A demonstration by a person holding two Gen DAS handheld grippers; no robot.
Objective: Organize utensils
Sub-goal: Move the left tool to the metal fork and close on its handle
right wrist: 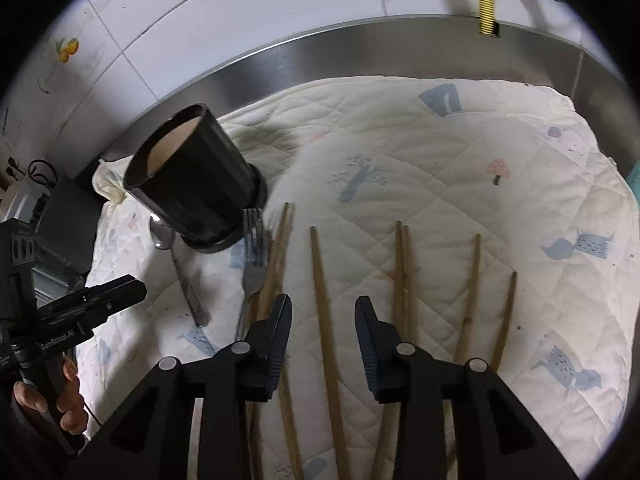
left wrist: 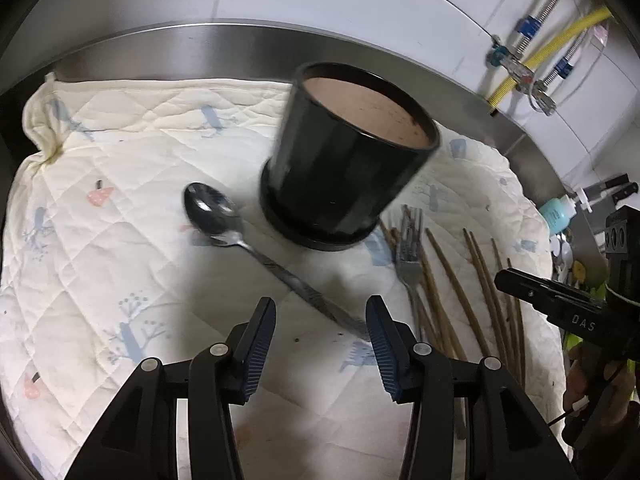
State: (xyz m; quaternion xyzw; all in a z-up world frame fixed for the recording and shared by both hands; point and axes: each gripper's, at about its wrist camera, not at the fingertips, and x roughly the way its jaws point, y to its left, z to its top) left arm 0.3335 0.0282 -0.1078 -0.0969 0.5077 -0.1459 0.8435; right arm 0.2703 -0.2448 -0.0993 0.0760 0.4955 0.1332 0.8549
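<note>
A black utensil cup stands empty on a quilted white mat; it also shows in the right wrist view. A steel spoon lies left of it, its handle running toward my open left gripper. A steel fork and several wooden chopsticks lie to the right. In the right wrist view my open right gripper hovers over one chopstick, with the fork and spoon to its left.
The mat lies in a steel tray with a raised rim against a white tiled wall. Pipes and a yellow hose run at the right. A blue bottle stands beyond the tray.
</note>
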